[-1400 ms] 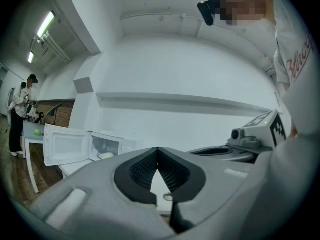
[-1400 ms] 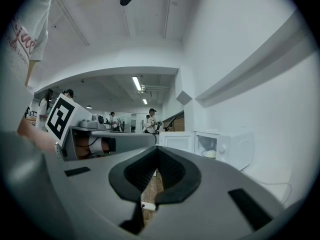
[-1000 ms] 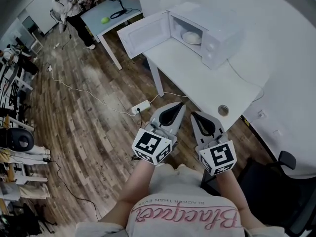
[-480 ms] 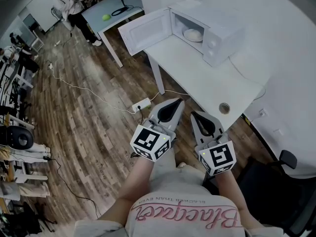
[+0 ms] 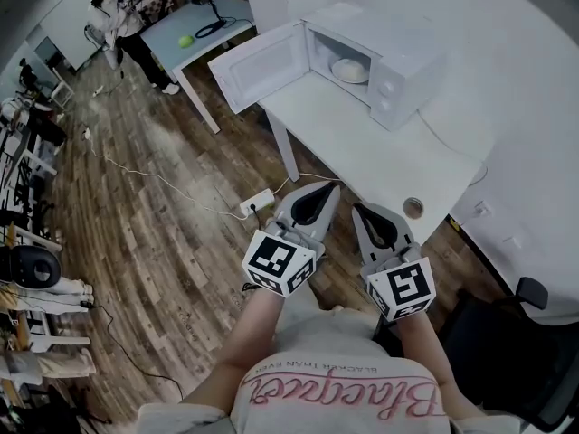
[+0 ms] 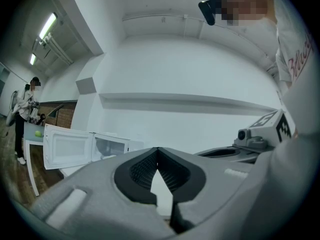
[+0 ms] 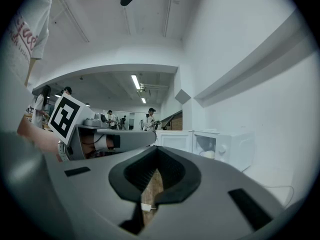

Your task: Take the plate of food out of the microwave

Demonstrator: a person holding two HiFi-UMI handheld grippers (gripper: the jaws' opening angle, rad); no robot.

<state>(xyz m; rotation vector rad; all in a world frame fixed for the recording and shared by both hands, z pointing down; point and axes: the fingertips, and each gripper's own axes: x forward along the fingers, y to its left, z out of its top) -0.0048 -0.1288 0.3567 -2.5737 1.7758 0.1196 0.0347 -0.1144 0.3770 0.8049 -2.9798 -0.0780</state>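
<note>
The white microwave [image 5: 398,61] stands at the far end of the white table [image 5: 380,165] with its door [image 5: 258,69] swung open to the left. Inside sits a white plate of pale food [image 5: 350,69]. My left gripper [image 5: 333,188] and right gripper [image 5: 355,208] are held side by side close to my body, short of the table's near edge and far from the microwave. Both are shut with nothing between the jaws. The left gripper view shows its shut tip [image 6: 158,149] with the open microwave [image 6: 107,146] beyond. The right gripper view shows its shut tip [image 7: 157,148] and the plate [image 7: 207,154].
A small round object [image 5: 413,208] lies near the table's front corner. A power strip [image 5: 258,201] and cables lie on the wooden floor. A bluish table with a green ball [image 5: 187,40] and a standing person [image 5: 118,16] are at the far left. A dark chair [image 5: 511,333] stands at the right.
Both grippers stay shut in about the same place in front of my body. Only the head view drifts slightly.
</note>
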